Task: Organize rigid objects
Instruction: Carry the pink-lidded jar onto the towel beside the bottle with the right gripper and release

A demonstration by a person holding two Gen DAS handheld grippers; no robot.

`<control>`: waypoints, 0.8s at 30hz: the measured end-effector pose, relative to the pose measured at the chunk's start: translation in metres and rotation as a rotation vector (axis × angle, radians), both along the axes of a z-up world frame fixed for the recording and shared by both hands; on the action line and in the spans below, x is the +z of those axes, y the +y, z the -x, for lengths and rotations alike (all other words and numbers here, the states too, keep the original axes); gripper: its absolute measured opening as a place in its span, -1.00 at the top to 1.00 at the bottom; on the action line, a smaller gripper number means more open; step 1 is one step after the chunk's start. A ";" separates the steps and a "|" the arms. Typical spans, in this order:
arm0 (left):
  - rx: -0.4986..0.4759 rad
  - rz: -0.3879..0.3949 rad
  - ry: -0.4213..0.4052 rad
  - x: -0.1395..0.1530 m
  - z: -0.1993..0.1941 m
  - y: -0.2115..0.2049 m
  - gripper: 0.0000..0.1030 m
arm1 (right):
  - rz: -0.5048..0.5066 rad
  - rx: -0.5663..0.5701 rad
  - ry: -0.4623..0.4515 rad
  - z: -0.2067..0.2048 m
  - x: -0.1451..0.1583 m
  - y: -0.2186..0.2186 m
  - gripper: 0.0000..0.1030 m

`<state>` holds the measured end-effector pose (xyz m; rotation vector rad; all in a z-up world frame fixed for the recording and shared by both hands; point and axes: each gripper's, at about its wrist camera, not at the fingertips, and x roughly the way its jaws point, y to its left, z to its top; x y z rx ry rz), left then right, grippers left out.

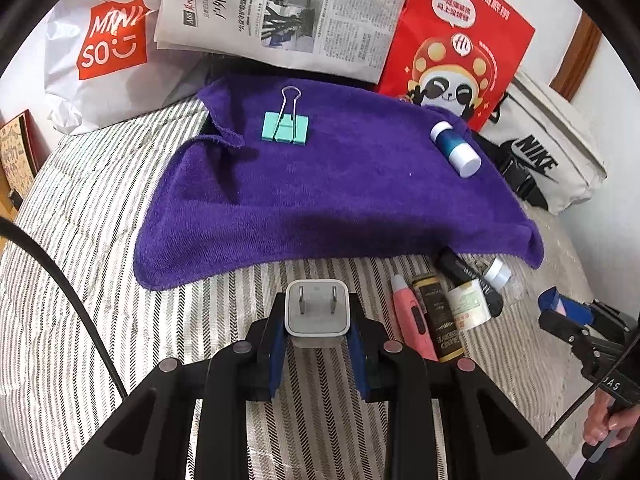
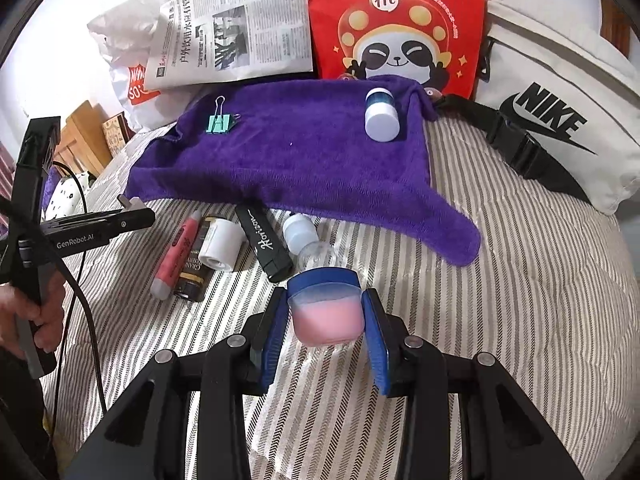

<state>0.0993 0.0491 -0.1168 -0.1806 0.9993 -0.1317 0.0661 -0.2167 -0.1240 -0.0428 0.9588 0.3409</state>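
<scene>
Fuzzy purple terry towel (image 1: 320, 168), glossy white plastic charger (image 1: 317, 312), matt striped woven bedcover (image 1: 80, 264)

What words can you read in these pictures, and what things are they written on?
"MINISO": white plastic bag.
"NIKE": white pouch.
"Hi": red panda bag; its Chinese slogan is too blurred to quote.
"Horizon": black tube.
"GenRobot.AI": left gripper, which holds the white charger plug.
Newspaper: Chinese print, too small to read.
Dark gold-lettered tube: blurred.
</scene>
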 end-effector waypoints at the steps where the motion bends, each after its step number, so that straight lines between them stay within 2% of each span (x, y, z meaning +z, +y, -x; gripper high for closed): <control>1: 0.000 0.004 -0.004 0.002 -0.001 0.001 0.49 | -0.001 0.001 0.001 -0.002 0.001 0.000 0.27; 6: 0.007 -0.015 -0.020 0.009 -0.005 0.004 0.49 | -0.015 0.003 -0.010 -0.009 0.010 -0.001 0.27; 24: 0.017 -0.005 -0.063 0.023 -0.040 0.023 0.49 | 0.003 0.000 -0.073 -0.048 0.036 0.004 0.27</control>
